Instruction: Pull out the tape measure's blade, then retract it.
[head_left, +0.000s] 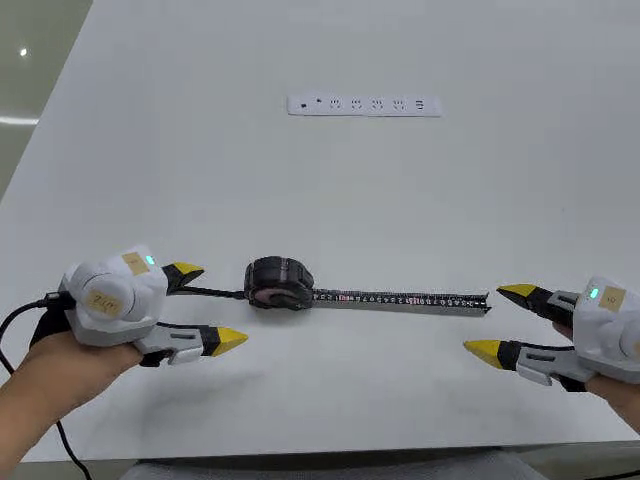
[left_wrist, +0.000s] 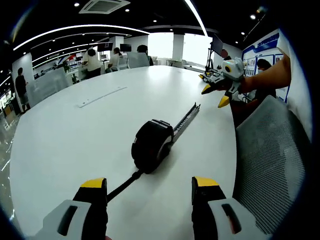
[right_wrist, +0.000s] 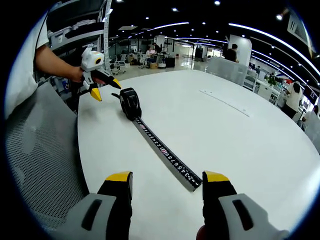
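Lower left of the head view: left gripper (head_left: 215, 305), jaws spread wide, holding nothing. Just right of it, black tape measure case (head_left: 279, 284) resting on the white table (head_left: 330, 200), thin black strap (head_left: 215, 292) trailing back toward the upper yellow tip. Out from the case, blade (head_left: 400, 299) pulled rightward across mid-frame, lying flat on the table. Lower right: right gripper (head_left: 498, 320), jaws likewise apart, blade's end just short of the tips, not touching. Top centre: white power strip (head_left: 364, 104).
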